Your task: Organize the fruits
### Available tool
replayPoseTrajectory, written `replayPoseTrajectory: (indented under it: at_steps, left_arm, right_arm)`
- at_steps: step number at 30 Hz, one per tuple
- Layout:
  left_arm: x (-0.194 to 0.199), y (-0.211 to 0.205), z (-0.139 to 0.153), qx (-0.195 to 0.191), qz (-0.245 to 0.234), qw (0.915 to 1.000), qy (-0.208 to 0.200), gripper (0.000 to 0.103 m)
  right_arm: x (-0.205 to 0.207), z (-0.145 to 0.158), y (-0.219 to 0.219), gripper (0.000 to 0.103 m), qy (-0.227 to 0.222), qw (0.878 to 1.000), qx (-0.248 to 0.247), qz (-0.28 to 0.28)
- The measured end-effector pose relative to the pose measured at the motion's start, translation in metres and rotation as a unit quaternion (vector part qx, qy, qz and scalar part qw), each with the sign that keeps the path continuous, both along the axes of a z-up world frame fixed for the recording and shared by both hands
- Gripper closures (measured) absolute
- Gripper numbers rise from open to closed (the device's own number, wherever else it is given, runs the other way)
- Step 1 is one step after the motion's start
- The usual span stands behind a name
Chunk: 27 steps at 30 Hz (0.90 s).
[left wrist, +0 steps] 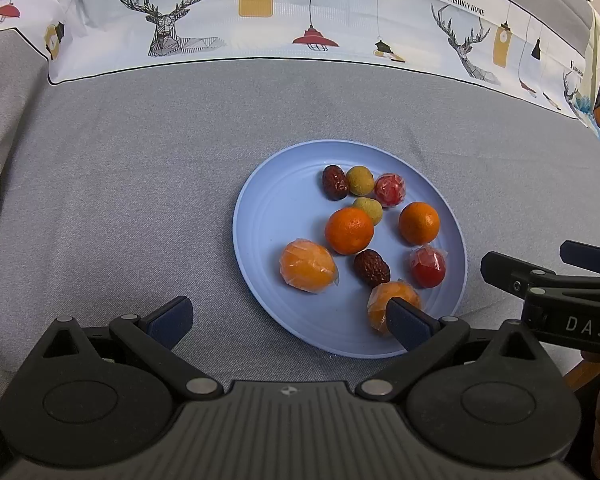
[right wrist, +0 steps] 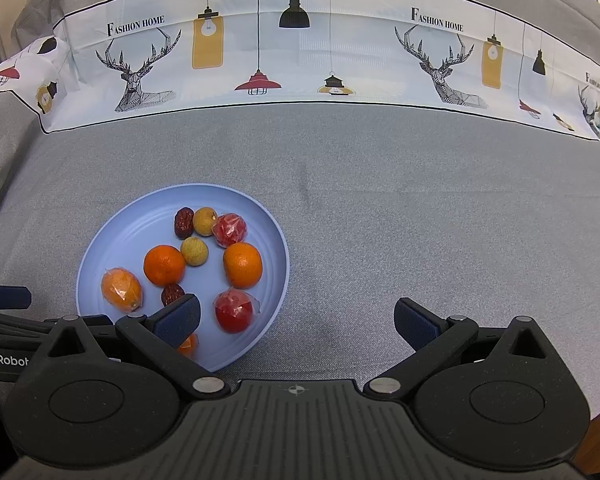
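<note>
A light blue plate (left wrist: 260,240) (right wrist: 100,256) on the grey cloth holds several fruits: two bare oranges (left wrist: 349,230) (right wrist: 164,265), wrapped orange fruits (left wrist: 307,265) (right wrist: 121,290), wrapped red fruits (left wrist: 428,267) (right wrist: 234,311), dark red dates (left wrist: 334,182) (right wrist: 184,222) and yellowish round fruits (left wrist: 360,179) (right wrist: 205,221). My left gripper (left wrist: 288,320) stands open at the plate's near-left rim, its right finger in front of a wrapped orange fruit (left wrist: 392,294). My right gripper (right wrist: 298,322) stands open over the plate's near-right edge, nothing between its fingers.
Grey cloth (left wrist: 120,200) (right wrist: 420,220) spreads all around the plate. A white printed band with deer and lamps (left wrist: 260,20) (right wrist: 300,48) runs across the far side. The right gripper's fingers (left wrist: 548,276) show at the right of the left wrist view.
</note>
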State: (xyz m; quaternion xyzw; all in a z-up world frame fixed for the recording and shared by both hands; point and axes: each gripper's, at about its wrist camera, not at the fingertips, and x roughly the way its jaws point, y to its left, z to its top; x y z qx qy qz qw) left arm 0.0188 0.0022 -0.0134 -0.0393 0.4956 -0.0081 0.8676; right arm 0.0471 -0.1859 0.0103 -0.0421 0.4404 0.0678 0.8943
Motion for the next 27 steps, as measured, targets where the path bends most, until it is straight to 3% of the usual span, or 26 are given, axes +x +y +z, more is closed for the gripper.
replayPoseTrajectory:
  at_steps: [21,24,27]
  left_arm:
    - [0.004,0.000,0.003,-0.011,-0.004,0.9998,-0.014,0.000]
    - [0.007,-0.001,0.005,-0.014,-0.005,0.9997,-0.020,0.000]
    - [0.009,-0.002,0.008,-0.004,0.000,0.9995,-0.030,0.000]
  right_arm:
    - [0.004,0.008,-0.003,0.001,-0.015,0.999,0.030,-0.009]
    - [0.009,0.015,-0.010,0.001,-0.036,0.998,0.044,-0.018]
    - [0.026,0.024,-0.029,0.001,-0.088,0.994,0.045,-0.042]
